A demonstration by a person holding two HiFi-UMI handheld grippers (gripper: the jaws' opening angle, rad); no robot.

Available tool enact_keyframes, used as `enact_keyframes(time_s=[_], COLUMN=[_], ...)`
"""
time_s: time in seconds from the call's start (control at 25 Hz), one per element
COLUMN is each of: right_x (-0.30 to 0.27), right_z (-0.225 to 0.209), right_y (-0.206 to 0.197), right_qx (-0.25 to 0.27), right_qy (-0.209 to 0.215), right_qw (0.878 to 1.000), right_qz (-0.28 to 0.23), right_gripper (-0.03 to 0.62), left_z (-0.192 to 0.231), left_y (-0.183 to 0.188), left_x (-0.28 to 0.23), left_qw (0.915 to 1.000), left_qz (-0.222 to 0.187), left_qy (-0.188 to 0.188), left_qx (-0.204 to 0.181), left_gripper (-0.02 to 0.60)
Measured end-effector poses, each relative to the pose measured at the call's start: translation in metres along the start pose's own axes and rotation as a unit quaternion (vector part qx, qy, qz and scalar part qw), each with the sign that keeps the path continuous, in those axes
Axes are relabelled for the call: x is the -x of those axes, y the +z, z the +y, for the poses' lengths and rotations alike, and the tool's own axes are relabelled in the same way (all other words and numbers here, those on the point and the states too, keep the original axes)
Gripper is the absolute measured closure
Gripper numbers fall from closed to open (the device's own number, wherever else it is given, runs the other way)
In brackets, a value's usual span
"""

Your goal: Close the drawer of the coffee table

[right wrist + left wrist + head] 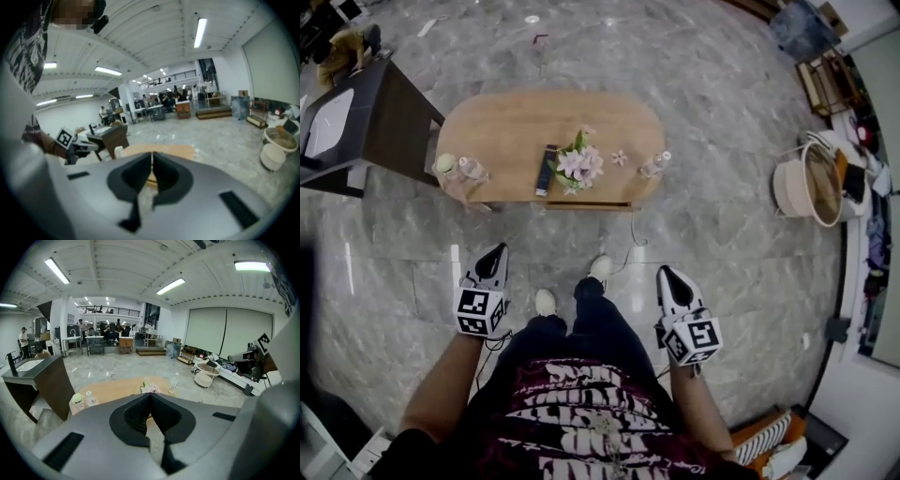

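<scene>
An oval wooden coffee table [506, 127] stands on the marble floor ahead of me. Its drawer [589, 205] juts slightly out of the near edge. My left gripper [500, 249] hangs shut and empty in front of my left side, well short of the table. My right gripper [662, 272] is likewise shut and empty on the right. In the left gripper view the table [117, 389] shows beyond the closed left gripper [150, 395]. In the right gripper view the table [173, 150] lies past the closed right gripper [152, 153].
On the table are a flower bunch [578, 164], a dark remote [546, 169], a clear bottle [654, 165] and jars [457, 171]. A dark cabinet [389, 117] stands left of it. A round basket [811, 183] and clutter line the right wall. My feet [546, 302] are on the floor.
</scene>
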State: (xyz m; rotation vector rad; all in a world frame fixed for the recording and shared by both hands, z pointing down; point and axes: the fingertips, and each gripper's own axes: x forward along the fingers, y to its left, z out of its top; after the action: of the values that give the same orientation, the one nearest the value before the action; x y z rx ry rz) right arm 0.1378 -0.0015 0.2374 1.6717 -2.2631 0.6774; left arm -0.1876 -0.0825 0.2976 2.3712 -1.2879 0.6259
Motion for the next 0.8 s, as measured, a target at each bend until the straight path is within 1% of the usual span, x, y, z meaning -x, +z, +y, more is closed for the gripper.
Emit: enact_keyframes(time_s=[0.16,0.28,0.36,0.44,0.56,0.68,0.8], right_x=[-0.042,-0.067,-0.087,-0.114,-0.149,-0.185,-0.209], right_z=[-0.057,-0.096,-0.111,-0.118,-0.130,-0.145,-0.156], right_y=[-0.003,-0.005,-0.017,-0.037,-0.071,-0.105,-0.142], right_qx=[0.013,0.032,0.044,0.047,0.058,0.071,0.082], right_qy=[0.023,0.042,0.057,0.074,0.091,0.100,0.115], right_qw=[1.000,0.998,0.996,0.994,0.991,0.988,0.984], right_qz=[0.017,0.031,0.049,0.063,0.081,0.090,0.112], right_gripper=[0.559,0.559,0.559,0.559,0.559,0.558,0.557], left_z=[-0.004,-0.013,-0.013,-0.003,0.007,0.018,0.024], left_y=[0.003,-0.006,-0.019,-0.048,-0.105,-0.150,-0.185], left_x=[-0.044,-0.086,-0.106,-0.126,-0.163,-0.203,-0.234], left_qw=[0.9995,0.9985,0.9971,0.9932,0.9852,0.9811,0.9802], left_qz=[0.019,0.039,0.060,0.096,0.147,0.170,0.179], left_qy=[0.019,0.029,0.035,0.047,0.057,0.058,0.054], left_qx=[-0.014,-0.026,-0.032,-0.046,-0.068,-0.072,-0.066], left_gripper=[0.560,0.560,0.560,0.560,0.560,0.560,0.558])
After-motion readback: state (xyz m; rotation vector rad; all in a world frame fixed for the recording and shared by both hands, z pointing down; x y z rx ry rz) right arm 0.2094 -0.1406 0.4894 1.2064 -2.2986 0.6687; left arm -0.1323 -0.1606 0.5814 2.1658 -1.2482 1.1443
